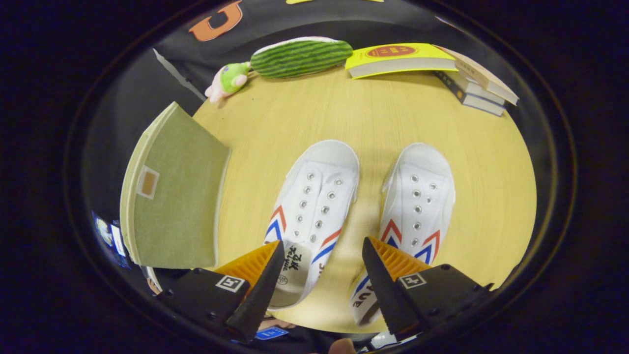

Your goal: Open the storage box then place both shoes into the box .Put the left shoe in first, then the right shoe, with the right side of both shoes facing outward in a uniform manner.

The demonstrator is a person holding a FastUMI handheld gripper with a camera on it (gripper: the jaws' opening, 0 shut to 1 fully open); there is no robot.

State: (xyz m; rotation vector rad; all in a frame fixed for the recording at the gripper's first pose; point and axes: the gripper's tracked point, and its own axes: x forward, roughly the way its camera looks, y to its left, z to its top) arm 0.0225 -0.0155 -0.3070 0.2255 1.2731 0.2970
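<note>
Two white shoes lie side by side on the tabletop (344,118) with toes pointing away, the left shoe (312,206) just ahead of the tool (322,255) and the right shoe (417,206) beside it. The tool hangs wide open above their heels, gripping nothing. The closed green storage box (172,191) sits off to its left; well beyond lie a striped plush toy (300,56) and a stack of books (442,69).

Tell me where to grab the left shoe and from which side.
Grip the left shoe by the side wall of its heel opening, coming straight down from above; it lies flat, opening up, just ahead of the open tool, one finger inside, one outside.
</note>
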